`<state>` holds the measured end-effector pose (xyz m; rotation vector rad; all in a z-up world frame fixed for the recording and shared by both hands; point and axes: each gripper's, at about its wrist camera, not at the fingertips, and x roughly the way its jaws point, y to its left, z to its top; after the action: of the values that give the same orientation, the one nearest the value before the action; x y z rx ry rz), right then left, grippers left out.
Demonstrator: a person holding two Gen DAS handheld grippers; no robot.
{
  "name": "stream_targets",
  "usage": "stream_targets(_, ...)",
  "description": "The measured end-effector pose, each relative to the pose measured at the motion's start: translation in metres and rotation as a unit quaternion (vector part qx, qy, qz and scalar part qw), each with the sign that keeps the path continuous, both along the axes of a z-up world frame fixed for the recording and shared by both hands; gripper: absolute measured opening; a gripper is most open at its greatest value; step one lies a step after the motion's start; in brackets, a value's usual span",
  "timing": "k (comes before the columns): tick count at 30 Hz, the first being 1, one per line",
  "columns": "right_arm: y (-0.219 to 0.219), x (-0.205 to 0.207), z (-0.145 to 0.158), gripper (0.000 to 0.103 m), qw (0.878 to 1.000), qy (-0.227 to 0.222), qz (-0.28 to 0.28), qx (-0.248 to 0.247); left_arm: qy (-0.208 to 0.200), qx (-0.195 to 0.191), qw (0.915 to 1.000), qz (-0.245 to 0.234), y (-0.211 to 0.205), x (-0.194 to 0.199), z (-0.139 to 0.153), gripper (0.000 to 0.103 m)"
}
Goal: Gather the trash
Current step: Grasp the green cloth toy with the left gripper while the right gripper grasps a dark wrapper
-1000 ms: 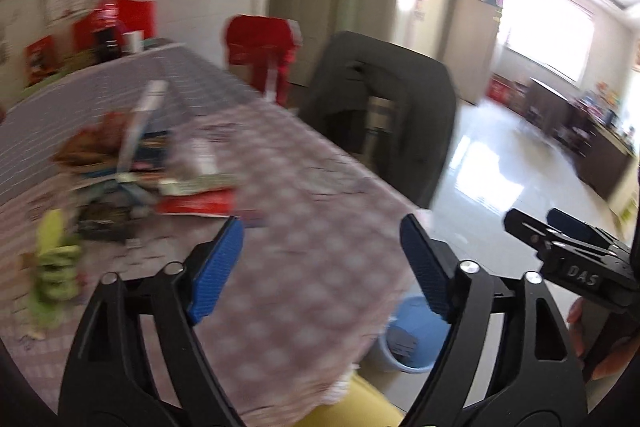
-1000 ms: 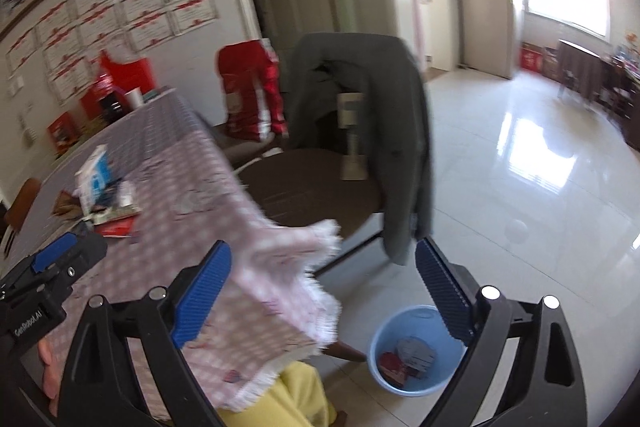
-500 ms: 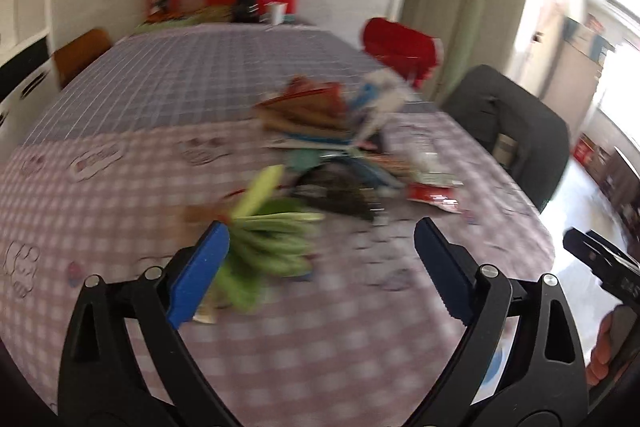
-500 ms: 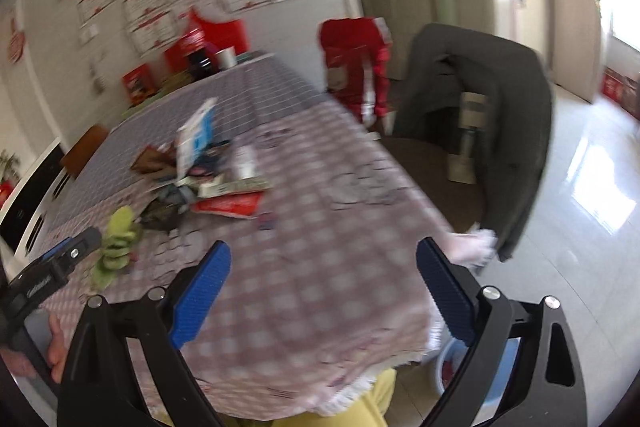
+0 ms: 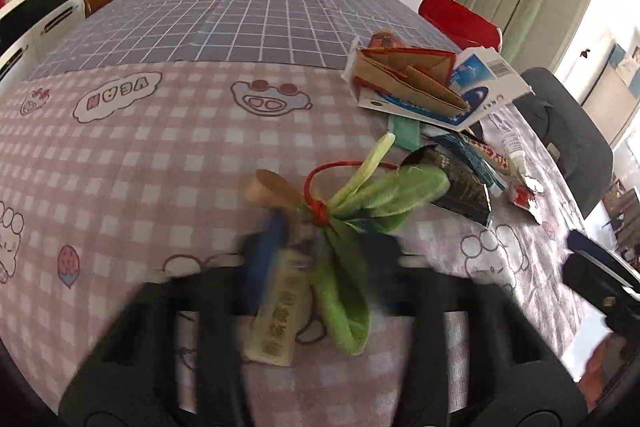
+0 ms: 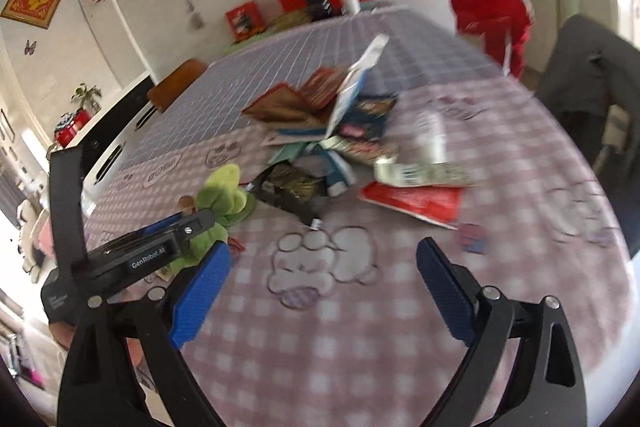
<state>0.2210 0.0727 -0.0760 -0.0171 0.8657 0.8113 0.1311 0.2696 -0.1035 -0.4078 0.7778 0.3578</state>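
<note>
Pink checked tablecloth (image 5: 120, 155) carried the trash; the left gripper (image 5: 320, 251), low in its frame, was closing around the green leaf bundle (image 5: 360, 211) with its cream label strip (image 5: 280, 319), so the pickup step seemed in hand. Next it needed a firm hold before lifting, while the right gripper (image 6: 320, 283) stood wide open and empty over the cloth; "GenRobot.AI" was readable at lower left of its view.

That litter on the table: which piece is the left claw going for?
The green leafy bundle, tied with red string; the left gripper is closing around it, apart from the wrapper heap.
</note>
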Motion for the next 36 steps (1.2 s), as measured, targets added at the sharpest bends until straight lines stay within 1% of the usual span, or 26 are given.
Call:
stream_targets(1, 0.009, 0.003, -0.003, 0.092, 1.0, 0.003, 0.008, -0.006, -0.003, -0.008, 1.0, -0.003, 0.003, -0.001, 0.0, 0.022)
stream_targets(3, 0.024, 0.007, -0.007, 0.092, 1.0, 0.0, 0.013, -0.025, -0.01, -0.014, 0.9998, -0.004, 0.006, -0.007, 0.002, 0.015)
stream_targets(4, 0.029, 0.007, -0.007, 0.091, 0.999, -0.004, 0.019, -0.026, -0.013, -0.01, 0.9999, 0.0, 0.007, -0.01, 0.004, 0.014)
stream_targets(5, 0.035, 0.006, -0.008, 0.084, 0.999, -0.009, 0.028, -0.025, -0.016, -0.003, 0.9998, 0.006, 0.007, -0.013, 0.006, 0.013)
stream_targets(6, 0.042, 0.006, -0.008, 0.08, 0.999, -0.014, 0.034, -0.03, -0.02, 0.002, 0.9997, 0.011, 0.008, -0.017, 0.009, 0.012)
stream_targets(7, 0.051, 0.007, -0.009, 0.074, 0.998, -0.018, 0.034, -0.044, -0.025, 0.003, 0.9996, 0.012, 0.008, -0.021, 0.012, 0.012)
stream_targets(8, 0.059, 0.009, -0.011, 0.071, 0.998, -0.018, 0.027, -0.058, -0.028, 0.003, 0.9995, 0.012, 0.009, -0.022, 0.014, 0.011)
stream_targets(10, 0.071, 0.014, -0.015, 0.065, 0.997, -0.017, 0.021, -0.071, -0.038, 0.011, 0.9991, 0.014, 0.01, -0.027, 0.02, 0.011)
stream_targets(12, 0.083, 0.016, -0.018, 0.047, 0.995, -0.033, 0.009, -0.094, -0.047, 0.024, 0.9984, 0.02, 0.011, -0.032, 0.029, 0.011)
stream_targets(13, 0.086, 0.018, -0.022, 0.029, 0.994, -0.033, 0.006, -0.099, -0.051, 0.027, 0.9981, 0.022, 0.011, -0.033, 0.032, 0.011)
stream_targets(14, 0.087, 0.019, -0.023, 0.026, 0.995, -0.027, 0.01, -0.093, -0.056, 0.031, 0.9977, 0.023, 0.011, -0.035, 0.036, 0.011)
stream_targets(16, 0.083, 0.018, -0.023, 0.023, 0.997, -0.016, 0.018, -0.069, -0.063, 0.041, 0.9969, 0.024, 0.011, -0.037, 0.042, 0.01)
stream_targets(20, 0.065, 0.006, -0.018, 0.021, 0.998, -0.024, 0.013, -0.048, -0.075, 0.057, 0.9951, 0.031, 0.01, -0.043, 0.055, 0.007)
stream_targets(25, 0.032, -0.011, -0.001, 0.017, 1.0, -0.027, 0.007, -0.007, -0.098, 0.065, 0.9927, 0.025, 0.005, -0.05, 0.067, 0.006)
stream_targets(29, 0.006, -0.021, 0.016, 0.016, 0.999, -0.044, -0.009, 0.014, -0.088, 0.068, 0.9938, 0.0, 0.006, -0.047, 0.065, 0.007)
stream_targets(30, -0.004, -0.023, 0.02, 0.016, 0.999, -0.047, -0.014, 0.02, -0.078, 0.069, 0.9945, -0.003, 0.007, -0.045, 0.062, 0.014)
stream_targets(31, -0.009, -0.023, 0.023, 0.016, 0.998, -0.05, -0.018, 0.023, -0.069, 0.071, 0.9951, 0.001, 0.008, -0.044, 0.058, 0.046)
stream_targets(32, -0.015, -0.022, 0.026, 0.016, 0.998, -0.052, -0.022, 0.025, -0.06, 0.068, 0.9958, 0.006, 0.011, -0.042, 0.053, 0.074)
stream_targets(33, -0.023, -0.022, 0.029, 0.016, 0.998, -0.055, -0.028, 0.028, -0.059, 0.063, 0.9962, 0.01, 0.013, -0.042, 0.049, 0.095)
stream_targets(36, -0.036, -0.021, 0.033, 0.016, 0.997, -0.059, -0.039, 0.03, -0.042, 0.021, 0.9988, 0.012, 0.019, -0.038, 0.035, 0.095)
